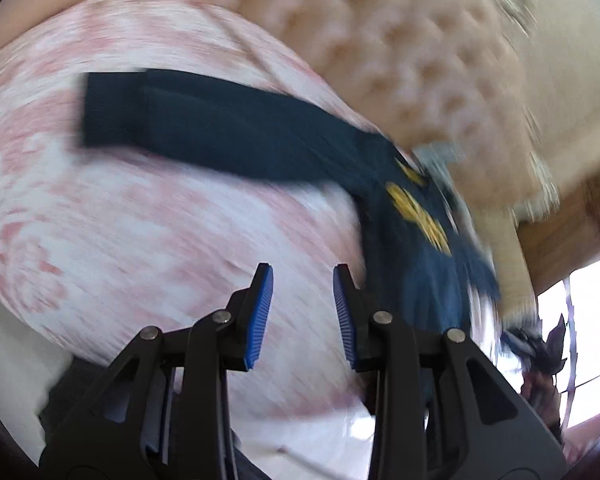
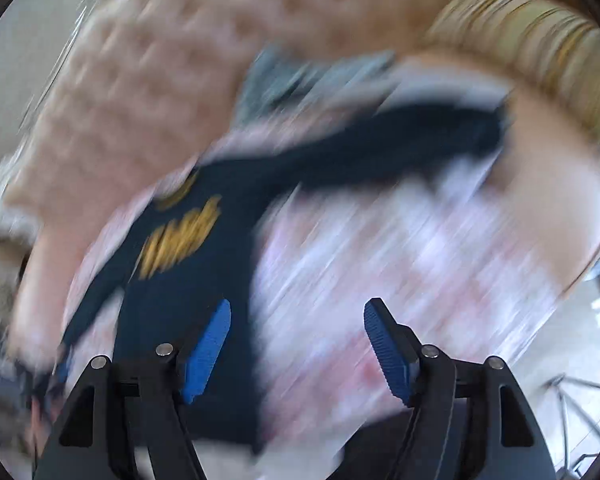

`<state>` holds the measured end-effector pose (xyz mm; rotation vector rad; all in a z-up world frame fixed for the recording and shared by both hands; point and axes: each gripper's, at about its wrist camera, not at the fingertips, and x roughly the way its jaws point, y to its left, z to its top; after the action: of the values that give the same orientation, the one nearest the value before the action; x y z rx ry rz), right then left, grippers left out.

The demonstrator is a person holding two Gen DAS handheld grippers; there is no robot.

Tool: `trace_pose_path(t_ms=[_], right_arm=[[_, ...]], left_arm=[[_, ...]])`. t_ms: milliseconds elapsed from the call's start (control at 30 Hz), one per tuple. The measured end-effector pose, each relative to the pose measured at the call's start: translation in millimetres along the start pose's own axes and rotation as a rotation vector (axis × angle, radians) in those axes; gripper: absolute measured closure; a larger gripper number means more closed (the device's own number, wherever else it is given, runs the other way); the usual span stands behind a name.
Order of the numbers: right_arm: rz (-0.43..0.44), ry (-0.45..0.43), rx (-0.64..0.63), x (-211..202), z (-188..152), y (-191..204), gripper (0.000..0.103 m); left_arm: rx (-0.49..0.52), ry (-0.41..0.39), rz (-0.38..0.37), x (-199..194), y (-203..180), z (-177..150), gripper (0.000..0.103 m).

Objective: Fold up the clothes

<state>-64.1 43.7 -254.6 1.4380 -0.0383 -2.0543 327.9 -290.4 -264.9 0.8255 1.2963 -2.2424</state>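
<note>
While both frames blur, the navy sweater [image 1: 236, 128] lies spread on the pink-and-white bedspread [image 1: 100, 220], one sleeve toward 10 o'clock. Left claw [image 1: 303, 316] and right claw [image 2: 296, 348] gape, gripping nothing. Only the right view shows the gold fringed cushion [image 2: 540, 44].

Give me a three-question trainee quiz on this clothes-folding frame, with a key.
1. True or false: the left gripper is clamped on the navy sweatshirt.
2. What colour is the print on the sweatshirt's chest? A) white B) yellow C) red
3. Fill in: the sweatshirt lies on a pink-and-white ____.

Key:
1. False. Its jaws stand apart with nothing between them; the right gripper is open too.
2. B, yellow.
3. Bedspread; the padded headboard lies beyond it.
</note>
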Motion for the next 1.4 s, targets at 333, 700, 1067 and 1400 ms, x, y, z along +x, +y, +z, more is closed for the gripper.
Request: trace_pose_path(t_ms=[333, 700, 1067, 1400], right_arm=[[-0.352, 0.152, -0.888, 18, -112, 91, 0.033], [-0.343, 0.141, -1.057, 37, -125, 97, 0.033], [-0.350, 0.129, -1.141, 30, -142, 94, 0.033], [-0.376, -0.078, -1.264, 31, -144, 113, 0.035]], left_arm=[[0.847, 0.141, 0.272, 25, -149, -137, 0.036], [1.453, 0.181, 0.550, 83, -163, -201, 0.051], [1.305, 0.059, 0.499, 86, -183, -150, 0.098], [1.157, 0.041, 0.434, 79, -186, -122, 0.098]])
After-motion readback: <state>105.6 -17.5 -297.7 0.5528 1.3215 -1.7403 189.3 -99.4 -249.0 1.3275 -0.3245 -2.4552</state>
